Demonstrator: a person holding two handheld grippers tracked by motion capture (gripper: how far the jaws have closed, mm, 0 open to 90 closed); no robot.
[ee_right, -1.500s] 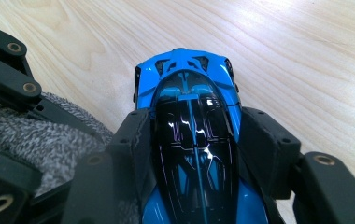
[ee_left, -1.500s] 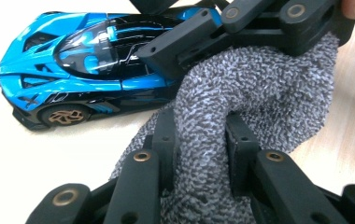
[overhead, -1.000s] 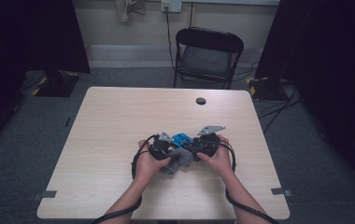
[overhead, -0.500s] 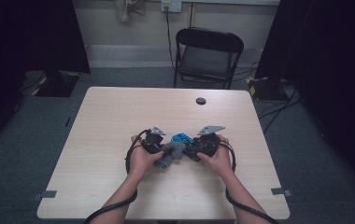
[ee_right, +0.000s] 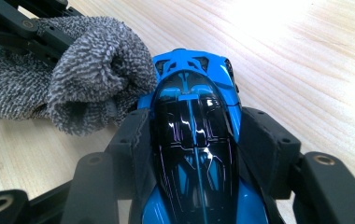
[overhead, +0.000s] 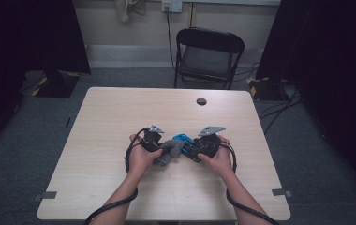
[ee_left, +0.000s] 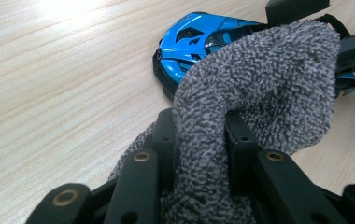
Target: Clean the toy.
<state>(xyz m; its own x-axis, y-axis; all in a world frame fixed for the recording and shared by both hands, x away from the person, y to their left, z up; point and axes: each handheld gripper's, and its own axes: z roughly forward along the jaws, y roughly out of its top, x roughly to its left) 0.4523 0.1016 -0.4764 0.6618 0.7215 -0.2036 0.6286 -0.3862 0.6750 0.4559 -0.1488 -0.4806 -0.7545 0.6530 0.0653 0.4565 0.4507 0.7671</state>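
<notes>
A blue and black toy car (ee_right: 192, 140) is clamped between the pads of my right gripper (ee_right: 192, 135), nose pointing away over the table. My left gripper (ee_left: 199, 140) is shut on a folded grey terry cloth (ee_left: 259, 88), whose bulging end rests against the car's (ee_left: 192, 42) side. From above, both hands meet at the table's middle: the left gripper (overhead: 159, 147) holds the cloth (overhead: 169, 151) against the car (overhead: 184, 139), which sits in the right gripper (overhead: 196, 149).
The pale wooden table (overhead: 120, 112) has a small round black hole or cap (overhead: 201, 101) near its far edge. A black folding chair (overhead: 207, 56) stands beyond the table. Cables trail from both grippers over the near edge.
My left hand with the cloth has slid a little to the left along the car. The right hand and the car have stayed put.
</notes>
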